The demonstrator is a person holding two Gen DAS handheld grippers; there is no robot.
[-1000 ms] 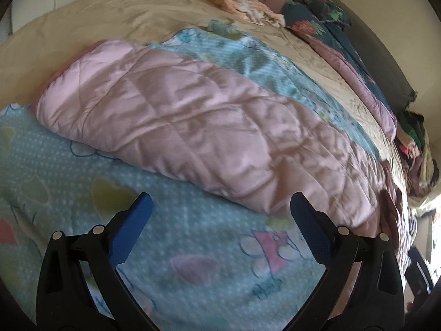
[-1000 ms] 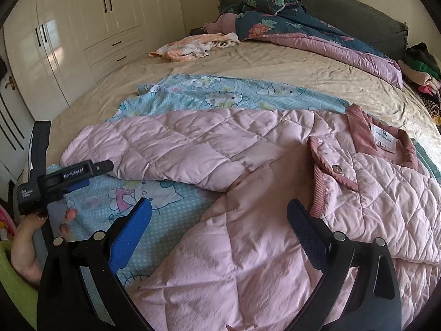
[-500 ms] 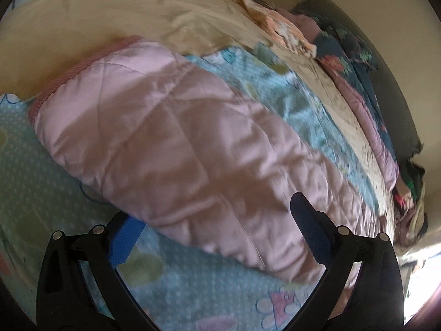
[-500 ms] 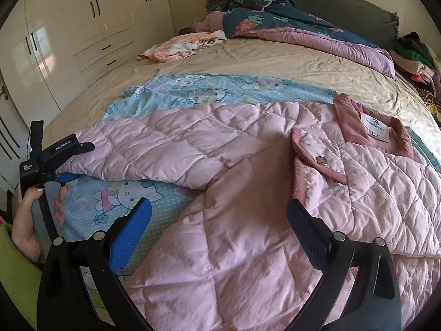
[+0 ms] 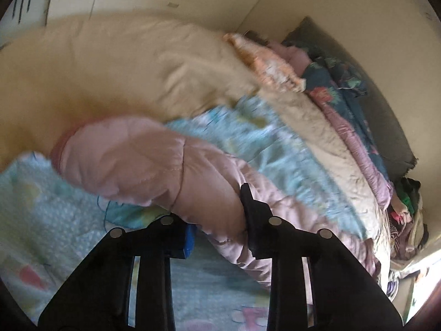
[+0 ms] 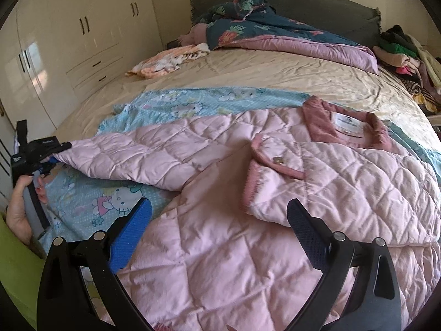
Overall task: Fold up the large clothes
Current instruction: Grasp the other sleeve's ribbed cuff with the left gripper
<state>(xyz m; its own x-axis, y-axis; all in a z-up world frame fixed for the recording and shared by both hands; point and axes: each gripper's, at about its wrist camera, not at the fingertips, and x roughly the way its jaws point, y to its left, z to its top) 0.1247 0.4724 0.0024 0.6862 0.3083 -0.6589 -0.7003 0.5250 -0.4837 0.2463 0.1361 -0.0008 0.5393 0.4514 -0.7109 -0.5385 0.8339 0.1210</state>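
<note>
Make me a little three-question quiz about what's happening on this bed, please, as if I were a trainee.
1. Which part of the pink quilted jacket sits between the left gripper's closing jaws?
2. True or false: the right gripper grips the collar.
3. What lies under the jacket: A) cartoon-print blue sheet, B) green towel?

Key
1. The sleeve, near its cuff end.
2. False; it is open, holding nothing.
3. A.

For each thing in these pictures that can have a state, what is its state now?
Pink jacket: spread flat on the bed, front partly open.
Jacket sleeve: pinched between the left gripper's fingers, lifted.
Left gripper: closing on the sleeve.
Right gripper: open, above the jacket, holding nothing.
Wardrobe doors: closed.
</note>
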